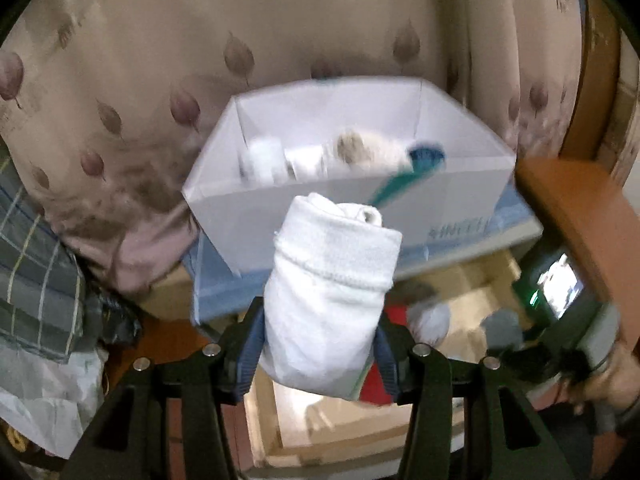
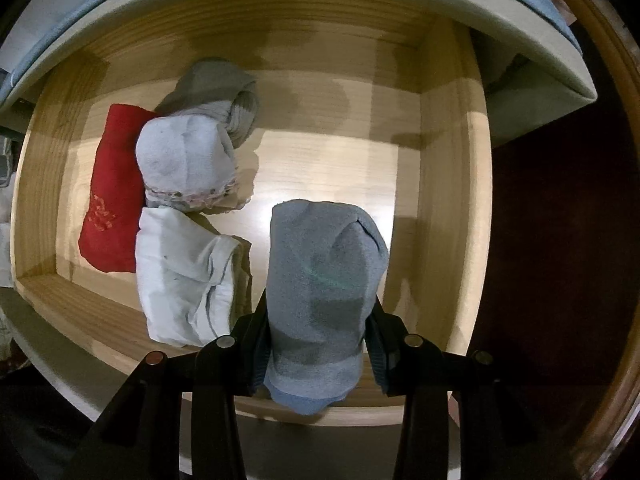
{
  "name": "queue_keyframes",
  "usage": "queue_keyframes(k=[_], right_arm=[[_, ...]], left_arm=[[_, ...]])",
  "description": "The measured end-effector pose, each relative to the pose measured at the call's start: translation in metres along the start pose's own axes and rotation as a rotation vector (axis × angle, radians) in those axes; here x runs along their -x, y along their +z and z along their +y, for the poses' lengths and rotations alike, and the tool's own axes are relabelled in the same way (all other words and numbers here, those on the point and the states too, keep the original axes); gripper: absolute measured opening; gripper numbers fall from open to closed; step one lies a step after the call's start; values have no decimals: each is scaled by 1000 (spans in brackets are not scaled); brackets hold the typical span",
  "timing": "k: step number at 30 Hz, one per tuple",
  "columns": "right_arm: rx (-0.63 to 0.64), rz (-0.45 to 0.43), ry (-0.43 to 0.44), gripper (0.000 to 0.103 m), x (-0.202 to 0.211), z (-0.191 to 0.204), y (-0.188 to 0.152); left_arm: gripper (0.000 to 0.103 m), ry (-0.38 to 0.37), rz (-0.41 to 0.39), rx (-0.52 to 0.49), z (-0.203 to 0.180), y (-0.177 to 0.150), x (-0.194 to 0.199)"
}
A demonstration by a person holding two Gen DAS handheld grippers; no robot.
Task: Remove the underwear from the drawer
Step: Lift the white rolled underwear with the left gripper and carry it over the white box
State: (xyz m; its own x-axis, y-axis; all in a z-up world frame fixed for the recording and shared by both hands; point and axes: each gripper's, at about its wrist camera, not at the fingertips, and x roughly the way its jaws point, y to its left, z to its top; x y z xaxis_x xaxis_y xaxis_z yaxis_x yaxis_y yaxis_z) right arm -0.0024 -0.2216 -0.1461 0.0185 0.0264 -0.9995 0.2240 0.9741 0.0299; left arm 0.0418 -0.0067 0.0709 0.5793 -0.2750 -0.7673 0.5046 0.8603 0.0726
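White roll (image 1: 328,300) pinched in left jaws faces a box (image 1: 280,208); right jaws clamp grey roll (image 2: 320,292) over drawer (image 2: 452,200).

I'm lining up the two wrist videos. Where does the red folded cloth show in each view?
Left wrist: only a sliver of the red folded cloth shows low centre-right, just right of the white rolled garment held in the left tongs.
Right wrist: centre-left, by the left wall.
Shared landmark: the pale wooden drawer.

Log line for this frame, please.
left gripper: shut on white roll, facing white box | right gripper: shut on grey-blue roll over drawer
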Motion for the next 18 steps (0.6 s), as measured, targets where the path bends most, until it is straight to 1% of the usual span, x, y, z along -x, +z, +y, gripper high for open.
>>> queue_keyframes(k=[5,7,9,11,12,15,18], right_arm=[[0,-4,-2,38,6,0,1],[0,-3,-2,38,6,0,-1],[1,-4,-2,38,6,0,-1],[0,-4,-2,38,7,0,-2],[-1,-3,-1,38,7,0,-2],[-4,-4,5,38,9,0,-3],[-1,-6,3,38,10,-3,-2]], left_arm=[[50,9,-97,39,18,35,29],[50,23,-117,67,28,51,33],[50,40,-117,93,35,66,31],[50,44,-105,107,41,79,24],[50,58,-99,115,44,87,18],[50,73,-78,136,50,98,-1],[50,67,-55,158,53,111,-17]])
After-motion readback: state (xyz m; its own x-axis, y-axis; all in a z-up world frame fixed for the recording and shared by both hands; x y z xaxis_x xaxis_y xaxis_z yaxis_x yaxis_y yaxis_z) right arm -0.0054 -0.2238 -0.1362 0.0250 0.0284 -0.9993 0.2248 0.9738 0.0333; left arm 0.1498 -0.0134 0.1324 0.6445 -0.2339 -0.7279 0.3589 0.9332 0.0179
